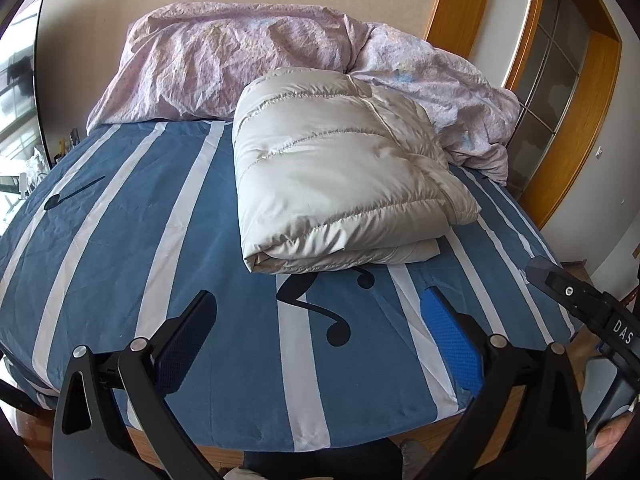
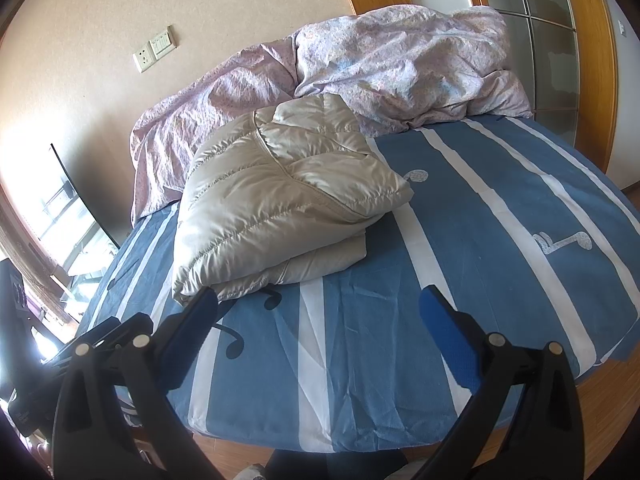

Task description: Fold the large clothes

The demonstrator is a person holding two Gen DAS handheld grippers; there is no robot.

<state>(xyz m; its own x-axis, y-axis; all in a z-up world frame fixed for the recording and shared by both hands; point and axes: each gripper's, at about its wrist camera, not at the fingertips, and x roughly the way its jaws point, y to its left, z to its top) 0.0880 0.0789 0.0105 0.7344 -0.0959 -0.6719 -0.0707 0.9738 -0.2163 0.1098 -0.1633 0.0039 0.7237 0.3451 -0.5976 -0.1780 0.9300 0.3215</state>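
Here, in the left wrist view, a cream quilted puffer jacket (image 1: 344, 168) lies folded into a thick, roughly rectangular bundle on the bed (image 1: 120, 240), toward its far right part. Its shell is smooth and glossy, stitched into puffy horizontal channels, with a seam running down the top layer and the lower layers showing as stacked edges at the near end. The bed sheet is matte blue cotton with white stripes and black musical notes, lightly creased. Behind the jacket, touching its far edge, a crumpled pink floral duvet (image 1: 240, 60) is heaped against the beige wall. A wooden door frame with frosted glass panes (image 1: 560, 80) stands at the right. The left gripper (image 1: 320, 320) hovers over the near edge of the bed, its fingers (image 1: 452, 340) spread wide with nothing between them; the pads are blue and finely textured on black arms. The right gripper's black body shows at the right edge.

In the right wrist view, the jacket (image 2: 280, 196) sits left of centre, its top flap peaked and slightly askew over the flatter layers beneath. The duvet (image 2: 400, 68) lies behind it. A white wall socket and switch plate (image 2: 154, 54) are on the wall. The right gripper (image 2: 320, 324) is wide open and empty, its left finger close to the jacket's near corner.
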